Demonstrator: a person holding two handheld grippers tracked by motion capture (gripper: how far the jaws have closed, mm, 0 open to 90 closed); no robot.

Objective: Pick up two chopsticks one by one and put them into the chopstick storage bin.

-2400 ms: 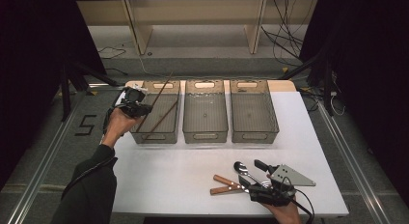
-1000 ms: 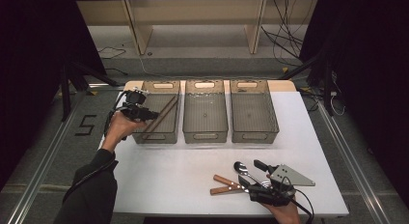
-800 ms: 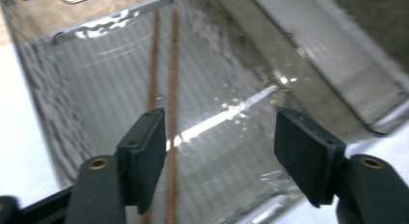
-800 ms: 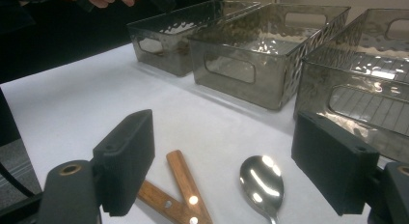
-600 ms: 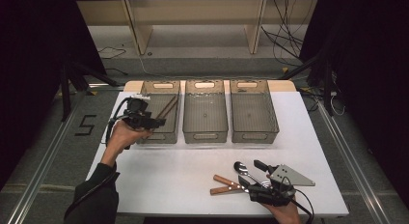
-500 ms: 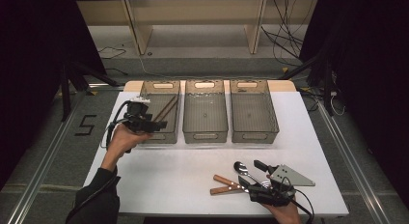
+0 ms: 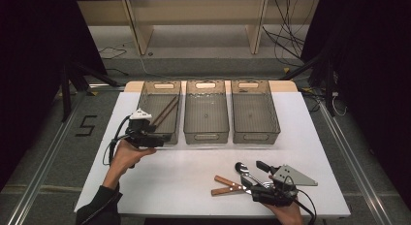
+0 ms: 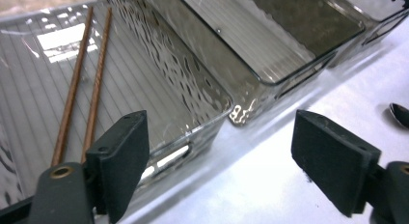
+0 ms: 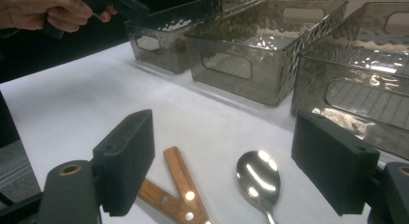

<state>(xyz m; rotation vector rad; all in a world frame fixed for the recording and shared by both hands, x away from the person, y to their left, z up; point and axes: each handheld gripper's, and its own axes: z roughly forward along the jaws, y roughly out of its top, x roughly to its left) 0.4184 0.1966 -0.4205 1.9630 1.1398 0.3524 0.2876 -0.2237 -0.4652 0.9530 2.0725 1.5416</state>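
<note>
Two brown chopsticks (image 7: 165,111) lie slanted in the left smoky plastic bin (image 7: 148,96), also seen as chopsticks (image 8: 96,84) on the ribbed floor. My left gripper (image 7: 159,140) hovers at that bin's near corner. Its jaws have just been opening and stand wide in the left gripper view (image 8: 222,171) with nothing between them. My right gripper (image 7: 254,180) rests open near the table's front edge. Just ahead of it (image 9: 226,161) lie a steel spoon (image 9: 258,178) and two wooden handles (image 9: 176,178), untouched. They show from above as spoon (image 7: 241,168) and handles (image 7: 228,185).
A middle bin (image 7: 206,133) and a right bin (image 7: 255,133) stand beside the left one in a row across the white table (image 7: 194,167). Beyond the table's far edge are a wooden shelf frame and loose cables on the floor.
The left hand has drawn back from over the left bin toward its near corner and sunk a little, its jaws wider. The chopsticks stay in the bin. The right hand has not moved.
</note>
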